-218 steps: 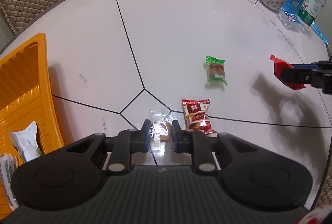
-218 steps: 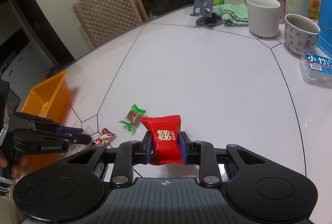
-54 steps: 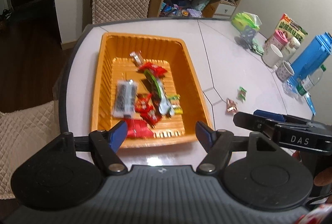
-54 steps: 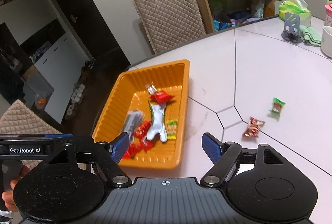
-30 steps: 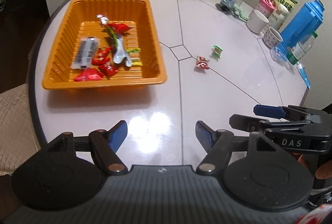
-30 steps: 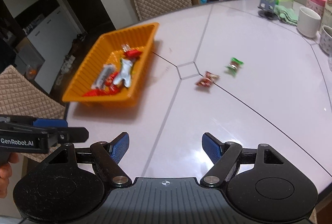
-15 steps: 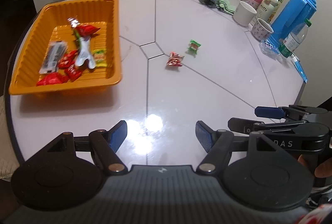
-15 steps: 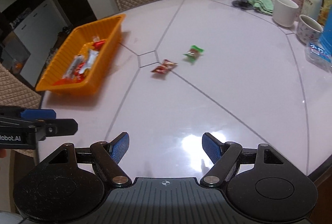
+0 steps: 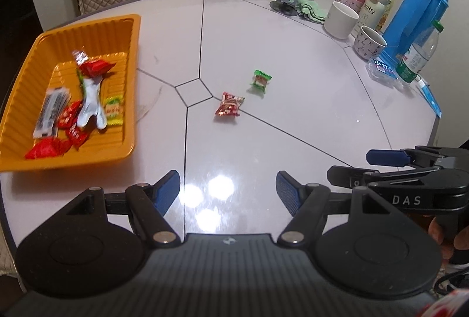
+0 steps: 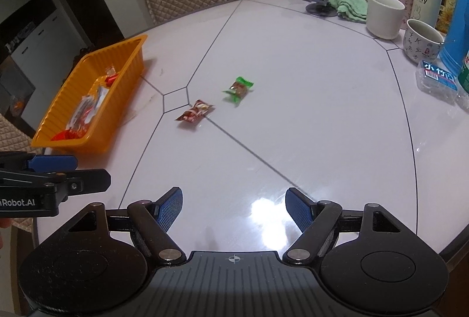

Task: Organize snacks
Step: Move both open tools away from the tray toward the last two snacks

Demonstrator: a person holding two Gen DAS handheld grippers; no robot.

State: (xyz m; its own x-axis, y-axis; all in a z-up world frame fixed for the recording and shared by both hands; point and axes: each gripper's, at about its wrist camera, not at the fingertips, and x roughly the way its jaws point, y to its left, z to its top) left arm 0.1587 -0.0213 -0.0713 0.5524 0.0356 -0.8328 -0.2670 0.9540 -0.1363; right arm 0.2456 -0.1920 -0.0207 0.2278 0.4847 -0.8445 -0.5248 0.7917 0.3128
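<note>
**Op:** Both my grippers have swung off the orange tray [image 9: 129,82] toward mid-table. Left view: left gripper [image 9: 228,190] wide, empty; red snack [image 9: 229,108] and green candy [image 9: 260,81] lie loose beyond it.

**Spotter:** Right view?

**Op:** Right gripper [image 10: 234,207] wide, empty. The green candy [image 10: 239,89] lies near the red snack [image 10: 195,111], so my grippers might collide.

left wrist: near edge, steep down over table [image 9: 293,59].
right wrist: beside it, same heading.
shared: orange tray [image 9: 133,53], table middle.
</note>
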